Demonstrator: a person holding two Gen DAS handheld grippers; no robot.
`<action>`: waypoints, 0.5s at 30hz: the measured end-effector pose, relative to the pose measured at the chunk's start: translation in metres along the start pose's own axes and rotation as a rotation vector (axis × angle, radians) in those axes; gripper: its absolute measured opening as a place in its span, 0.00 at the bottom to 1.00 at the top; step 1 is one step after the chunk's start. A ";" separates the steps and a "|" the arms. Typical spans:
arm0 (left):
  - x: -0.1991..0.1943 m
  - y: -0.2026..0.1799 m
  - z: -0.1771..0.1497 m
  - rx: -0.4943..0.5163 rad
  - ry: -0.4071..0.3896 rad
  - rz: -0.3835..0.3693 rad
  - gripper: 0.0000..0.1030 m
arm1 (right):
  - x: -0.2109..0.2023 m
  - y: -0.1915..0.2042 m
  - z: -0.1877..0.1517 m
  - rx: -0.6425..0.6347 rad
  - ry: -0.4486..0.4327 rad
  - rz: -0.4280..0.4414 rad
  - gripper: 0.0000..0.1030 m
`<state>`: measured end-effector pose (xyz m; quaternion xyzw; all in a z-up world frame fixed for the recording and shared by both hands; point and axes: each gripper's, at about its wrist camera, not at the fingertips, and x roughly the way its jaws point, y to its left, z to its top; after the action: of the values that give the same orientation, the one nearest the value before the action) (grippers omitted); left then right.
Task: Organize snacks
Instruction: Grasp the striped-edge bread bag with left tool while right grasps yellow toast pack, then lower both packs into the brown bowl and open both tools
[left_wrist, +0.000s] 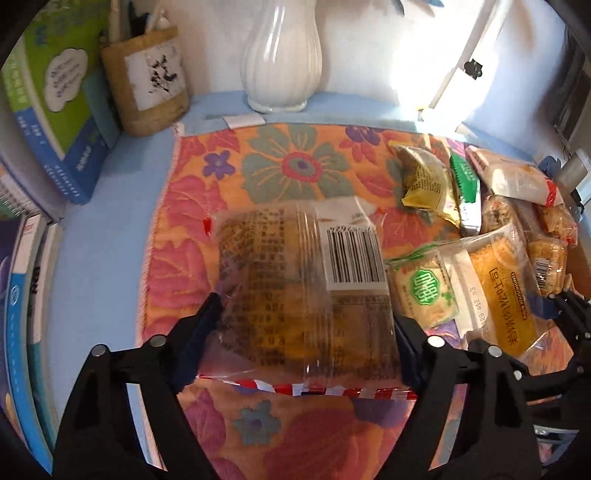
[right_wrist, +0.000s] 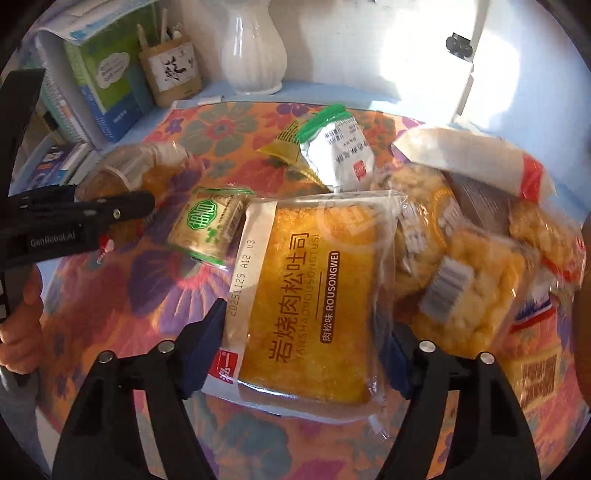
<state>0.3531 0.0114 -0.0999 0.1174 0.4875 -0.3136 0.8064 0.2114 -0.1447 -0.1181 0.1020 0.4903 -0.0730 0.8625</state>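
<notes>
Between left claw (left_wrist: 306, 314) fingers: clear bread packet (left_wrist: 295, 280).

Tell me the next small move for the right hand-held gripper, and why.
Probably close the right hand-held gripper on the toast packet. Its fingers stand open on either side of the packet's near end, not visibly pressing it. The left hand-held gripper appears to hold a clear barcode packet over the floral cloth, so it looks busy.
</notes>
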 end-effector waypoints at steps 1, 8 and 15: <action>-0.005 -0.002 -0.005 0.001 -0.012 0.003 0.75 | -0.008 -0.003 -0.005 0.008 -0.015 0.046 0.70; -0.065 -0.042 -0.030 0.035 -0.121 -0.044 0.71 | -0.076 -0.028 -0.022 0.051 -0.146 0.127 0.69; -0.113 -0.119 -0.031 0.128 -0.212 -0.104 0.71 | -0.155 -0.097 -0.028 0.163 -0.307 0.054 0.69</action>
<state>0.2204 -0.0212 -0.0043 0.1091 0.3841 -0.3961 0.8268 0.0876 -0.2274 -0.0092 0.1721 0.3425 -0.1040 0.9178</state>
